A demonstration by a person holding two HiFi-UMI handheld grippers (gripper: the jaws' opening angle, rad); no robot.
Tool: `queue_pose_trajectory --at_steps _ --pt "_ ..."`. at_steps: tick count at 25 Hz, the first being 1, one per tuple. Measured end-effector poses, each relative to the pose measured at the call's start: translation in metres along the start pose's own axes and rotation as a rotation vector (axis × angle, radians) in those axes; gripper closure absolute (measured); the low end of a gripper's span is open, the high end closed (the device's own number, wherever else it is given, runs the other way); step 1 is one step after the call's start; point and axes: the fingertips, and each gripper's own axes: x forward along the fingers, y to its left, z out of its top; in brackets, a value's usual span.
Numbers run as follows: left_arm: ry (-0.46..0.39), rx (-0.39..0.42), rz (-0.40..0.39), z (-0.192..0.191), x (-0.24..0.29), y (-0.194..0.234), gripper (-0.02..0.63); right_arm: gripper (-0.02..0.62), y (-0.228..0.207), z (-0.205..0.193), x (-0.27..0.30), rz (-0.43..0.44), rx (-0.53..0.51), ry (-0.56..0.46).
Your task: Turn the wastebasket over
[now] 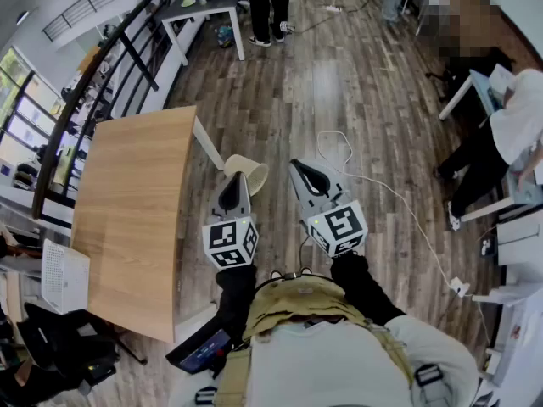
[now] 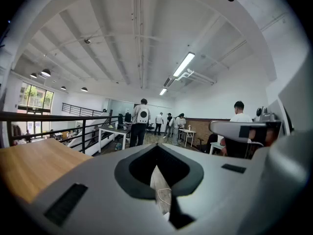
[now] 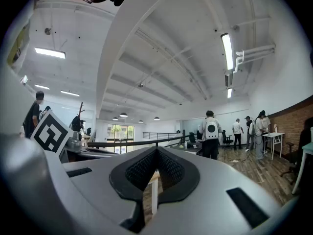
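The basket lies tipped on the floor, just past the tip of the left gripper and beside the white leg of the table. From the head view I cannot tell whether that tip touches it. The right gripper is to the basket's right, near it but apart. A white cable loops over the floor beyond the right gripper. A railing runs behind the table, a person stands at a far desk, and another person sits at the right. Nothing stands between the grippers and the basket. In the left gripper view the left gripper has its jaws closed together, with nothing between them. In the right gripper view the right gripper likewise has its jaws meeting at the tip, empty.
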Motion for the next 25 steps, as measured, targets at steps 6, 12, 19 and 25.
queue_pose_trajectory --at_steps 6,12,19,25 --pt "0.009 0.002 -0.010 -0.002 0.003 0.005 0.606 0.575 0.002 0.000 0.007 -0.002 -0.004 -0.007" --pt "0.015 -0.006 -0.023 -0.005 0.006 0.013 0.606 0.575 0.007 -0.002 0.013 -0.011 -0.017 0.004" --pt "0.029 -0.027 -0.041 -0.012 0.003 0.021 0.604 0.575 0.013 -0.009 0.018 -0.031 -0.008 0.025" --pt "0.059 -0.058 -0.033 -0.030 -0.006 0.049 0.606 0.575 0.034 -0.029 0.030 -0.031 -0.005 0.073"
